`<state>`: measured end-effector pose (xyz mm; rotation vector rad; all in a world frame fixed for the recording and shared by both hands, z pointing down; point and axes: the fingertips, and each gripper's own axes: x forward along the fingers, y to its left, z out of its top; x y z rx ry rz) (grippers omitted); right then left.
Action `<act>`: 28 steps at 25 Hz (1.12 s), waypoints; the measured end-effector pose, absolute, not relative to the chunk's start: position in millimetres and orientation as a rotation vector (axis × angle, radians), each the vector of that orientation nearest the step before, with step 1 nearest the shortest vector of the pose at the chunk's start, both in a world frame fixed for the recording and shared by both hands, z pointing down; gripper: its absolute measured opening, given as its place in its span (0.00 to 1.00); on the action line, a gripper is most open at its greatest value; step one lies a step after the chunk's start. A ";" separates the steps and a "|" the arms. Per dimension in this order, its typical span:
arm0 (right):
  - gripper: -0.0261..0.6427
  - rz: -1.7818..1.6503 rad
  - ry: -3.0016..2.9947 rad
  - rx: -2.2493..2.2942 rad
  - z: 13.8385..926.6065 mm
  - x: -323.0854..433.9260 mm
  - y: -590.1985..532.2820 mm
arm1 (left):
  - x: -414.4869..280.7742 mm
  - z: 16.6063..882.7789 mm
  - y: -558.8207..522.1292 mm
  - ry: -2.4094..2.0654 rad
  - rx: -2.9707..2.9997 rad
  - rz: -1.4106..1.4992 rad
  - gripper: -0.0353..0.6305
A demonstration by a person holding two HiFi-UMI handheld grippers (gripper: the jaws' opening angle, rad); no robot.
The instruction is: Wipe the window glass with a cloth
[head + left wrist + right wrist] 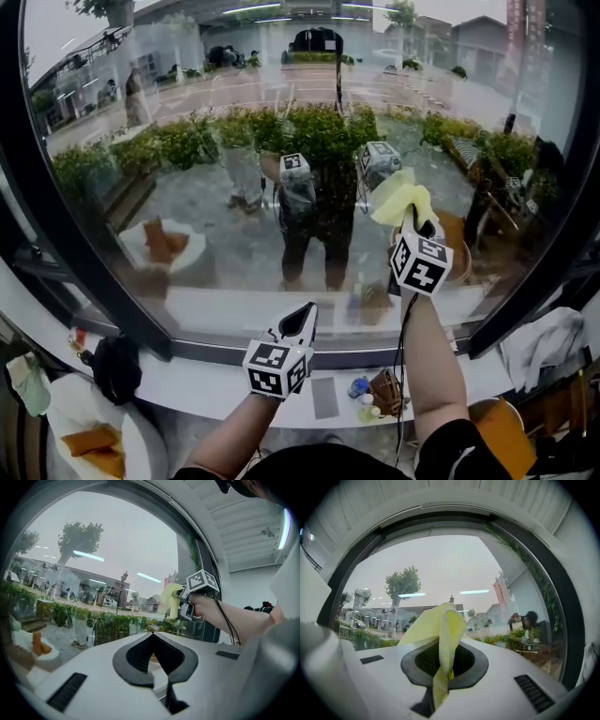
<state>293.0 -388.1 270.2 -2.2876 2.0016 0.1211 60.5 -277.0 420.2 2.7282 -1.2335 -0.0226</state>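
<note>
Left gripper (pixel 309 312), low centre, is closed, empty. Right gripper (pixel 417 221) clamps my crumpled pale-yellow cloth (pixel 398 195) up by the window glass (pixel 216 112), centre right.

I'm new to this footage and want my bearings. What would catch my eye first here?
The yellow cloth stands out, pinched in the right gripper and held up to the big window glass at centre right. Lower down, the left gripper hangs shut and empty above the white sill.
</note>
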 end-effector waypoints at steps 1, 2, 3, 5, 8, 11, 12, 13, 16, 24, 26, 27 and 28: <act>0.09 0.120 2.009 -2.281 270.5 286.4 -389.5 | 55.1 420.1 -277.0 -1.241 2.725 -0.022 0.06; 0.09 0.119 2.016 -2.275 270.9 280.0 -390.8 | 50.0 420.2 -276.9 -1.248 2.722 -0.021 0.06; 0.09 0.118 2.022 -2.269 271.1 273.9 -391.9 | 45.1 420.4 -276.7 -1.255 2.719 -0.020 0.06; 0.09 0.116 2.034 -2.255 271.6 261.1 -393.8 | 34.7 421.6 -275.9 -1.270 2.713 -0.015 0.06; 0.09 0.115 2.057 -2.229 272.2 240.4 -397.5 | 18.1 423.9 -274.7 -1.297 2.703 -0.002 0.06; 0.09 0.111 2.078 -2.205 272.9 220.1 -401.0 | 1.9 423.9 -273.4 -1.324 2.686 -0.010 0.06; 0.09 0.110 2.085 -2.197 273.0 213.3 -402.1 | -3.8 423.9 -273.0 -1.333 2.680 -0.013 0.06; 0.09 0.110 2.091 -2.189 273.1 206.7 -403.2 | -9.7 424.1 -272.5 -1.344 2.674 -0.013 0.06; 0.09 0.109 2.111 -2.171 273.8 187.0 -406.2 | -27.6 425.0 -270.6 -1.375 2.655 -0.012 0.06; 0.09 0.114 2.177 -2.116 276.6 128.9 -414.4 | -72.3 431.1 -266.5 -1.436 2.608 -0.023 0.06; 0.09 0.121 2.191 -2.107 276.7 114.9 -416.6 | -82.5 433.1 -265.9 -1.447 2.603 -0.013 0.06; 0.09 0.123 2.196 -2.102 276.9 108.6 -417.7 | -87.7 433.9 -266.0 -1.453 2.598 -0.012 0.06; 0.09 0.124 2.201 -2.097 277.0 101.9 -419.0 | -93.2 434.4 -266.3 -1.459 2.591 -0.016 0.06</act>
